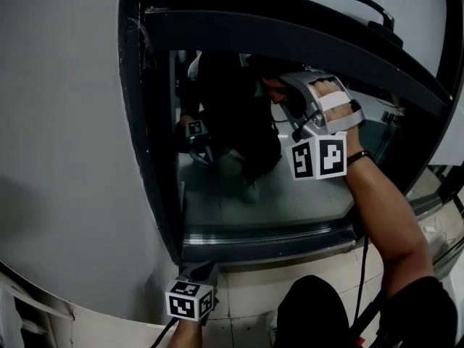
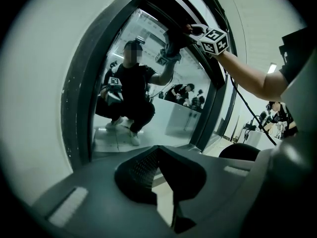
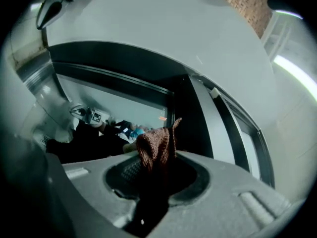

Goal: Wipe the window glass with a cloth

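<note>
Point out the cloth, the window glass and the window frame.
cloth [image 3: 157, 150]: right gripper view, bunched top above the jaws.
window glass [image 1: 290, 201]: head view, lower part of the pane.
window frame [image 1: 156, 158]: head view, left upright.

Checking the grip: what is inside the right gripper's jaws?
A brown knitted cloth is pinched in the right gripper, its top poking out. Its lower end is hidden between the jaws.
</note>
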The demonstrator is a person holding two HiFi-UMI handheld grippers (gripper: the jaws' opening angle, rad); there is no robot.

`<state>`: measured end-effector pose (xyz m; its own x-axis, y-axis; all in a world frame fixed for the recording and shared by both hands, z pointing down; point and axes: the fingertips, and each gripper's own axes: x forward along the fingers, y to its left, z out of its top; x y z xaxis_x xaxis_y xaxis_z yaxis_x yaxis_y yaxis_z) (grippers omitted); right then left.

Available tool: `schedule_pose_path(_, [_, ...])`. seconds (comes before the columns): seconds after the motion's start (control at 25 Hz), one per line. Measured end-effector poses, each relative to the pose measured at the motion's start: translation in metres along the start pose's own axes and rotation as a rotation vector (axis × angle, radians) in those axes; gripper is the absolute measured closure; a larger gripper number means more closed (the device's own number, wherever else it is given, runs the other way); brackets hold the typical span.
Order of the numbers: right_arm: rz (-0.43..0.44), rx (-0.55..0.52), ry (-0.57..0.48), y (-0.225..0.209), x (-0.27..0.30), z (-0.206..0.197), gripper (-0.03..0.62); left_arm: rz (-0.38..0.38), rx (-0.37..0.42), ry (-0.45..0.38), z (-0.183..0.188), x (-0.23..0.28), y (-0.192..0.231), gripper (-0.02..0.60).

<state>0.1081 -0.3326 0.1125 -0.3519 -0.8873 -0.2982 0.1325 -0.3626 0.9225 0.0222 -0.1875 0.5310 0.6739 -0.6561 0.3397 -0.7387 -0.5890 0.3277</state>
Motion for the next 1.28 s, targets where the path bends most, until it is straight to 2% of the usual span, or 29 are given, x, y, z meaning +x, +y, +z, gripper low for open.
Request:
schedule_pose_path(0.24, [-0.018, -0.002, 0.009, -0.002, 0.009, -0.006, 0.522, 0.007, -0.002, -0.005, 0.002, -0.002, 0.001, 0.565])
schedule_pose_path(0.52, [-0.015, -0.007, 0.0, 0.015, 0.005, -0.003, 0.522, 0.007, 0.001, -0.001, 0.001, -0.001, -0.001, 0.565])
schedule_pose_path(1.28, [0.108, 0.013, -0.06, 0.105, -0.026, 0.025, 0.521, 0.005, 0.003, 0.003, 0.0, -0.003, -0.007, 0.565])
